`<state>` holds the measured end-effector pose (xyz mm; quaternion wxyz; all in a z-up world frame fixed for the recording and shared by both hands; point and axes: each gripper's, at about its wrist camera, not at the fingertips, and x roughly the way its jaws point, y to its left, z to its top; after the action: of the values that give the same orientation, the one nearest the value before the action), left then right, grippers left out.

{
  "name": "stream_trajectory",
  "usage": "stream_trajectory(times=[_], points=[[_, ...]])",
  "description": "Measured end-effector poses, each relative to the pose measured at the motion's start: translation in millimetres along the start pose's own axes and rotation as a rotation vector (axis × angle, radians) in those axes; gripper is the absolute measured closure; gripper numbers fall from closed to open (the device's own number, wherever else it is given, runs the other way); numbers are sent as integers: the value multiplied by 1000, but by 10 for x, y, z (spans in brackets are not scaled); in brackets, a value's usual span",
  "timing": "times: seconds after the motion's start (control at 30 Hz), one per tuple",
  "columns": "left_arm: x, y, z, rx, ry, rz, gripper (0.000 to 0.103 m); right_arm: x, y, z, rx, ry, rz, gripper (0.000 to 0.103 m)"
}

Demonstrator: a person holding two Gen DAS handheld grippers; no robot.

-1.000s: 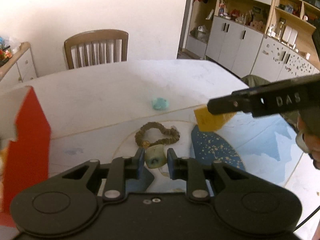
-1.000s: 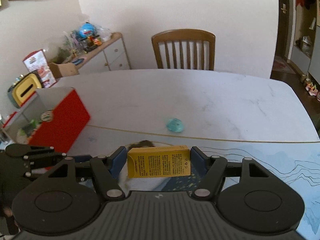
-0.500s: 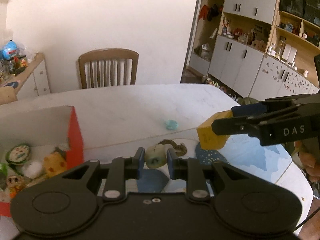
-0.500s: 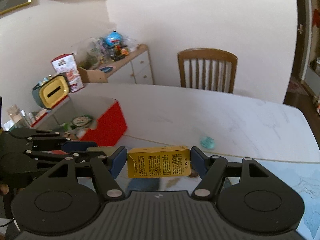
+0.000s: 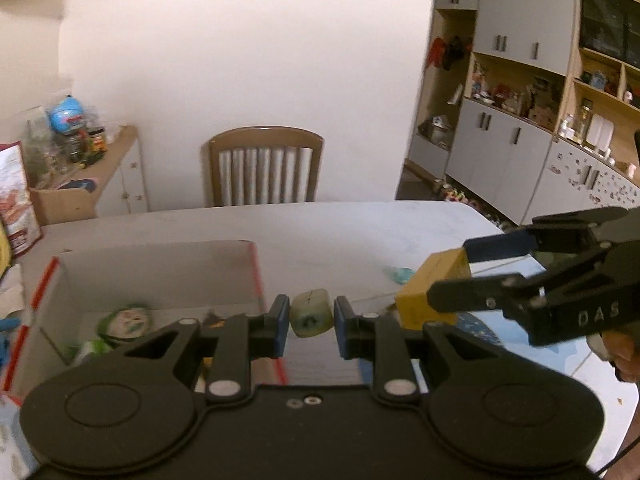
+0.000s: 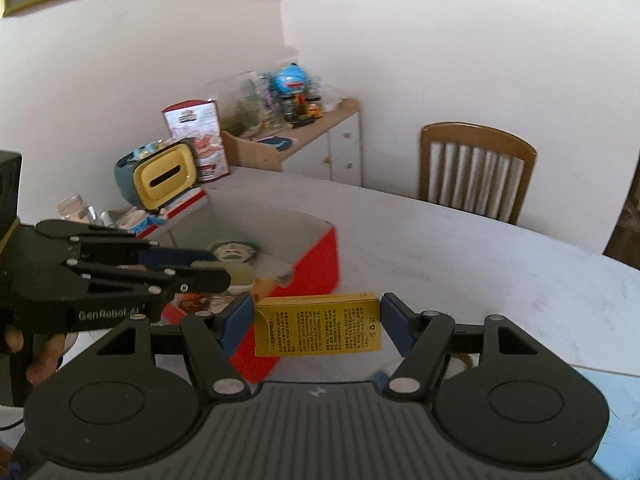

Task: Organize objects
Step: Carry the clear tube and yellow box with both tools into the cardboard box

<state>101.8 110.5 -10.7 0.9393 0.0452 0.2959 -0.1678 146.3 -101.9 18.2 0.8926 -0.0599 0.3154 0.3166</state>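
**Both grippers loaded beside the box**

Presently, a pale green block (image 5: 311, 317) is being held between the pads of the left gripper (image 5: 308, 326), in the air just past the red edge of the box (image 5: 256, 276). A yellow carton (image 6: 318, 329) is being clamped lengthwise by the right gripper (image 6: 318, 330), beside the box's red wall (image 6: 316, 270), above the table (image 6: 480, 264). Small items are being kept inside the box; their kind cannot be told. A teal object (image 5: 396, 274) is being left on the table, near the carton.
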Motion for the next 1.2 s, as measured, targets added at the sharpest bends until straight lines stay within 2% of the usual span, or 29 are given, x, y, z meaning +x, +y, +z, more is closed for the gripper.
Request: stream_trajectory(times=[0.27, 0.57, 0.97, 1.2], points=[[-102, 476, -32, -54, 9, 27, 81, 248, 406, 104, -26, 19, 24, 33], [-110, 963, -39, -68, 22, 61, 81, 585, 716, 163, -34, 42, 18, 33], [240, 1578, -89, -108, 108, 81, 81, 1319, 927, 201, -17, 108, -25, 33], [513, 1802, -99, -108, 151, 67, 81, 1786, 1076, 192, -27, 151, -15, 33]])
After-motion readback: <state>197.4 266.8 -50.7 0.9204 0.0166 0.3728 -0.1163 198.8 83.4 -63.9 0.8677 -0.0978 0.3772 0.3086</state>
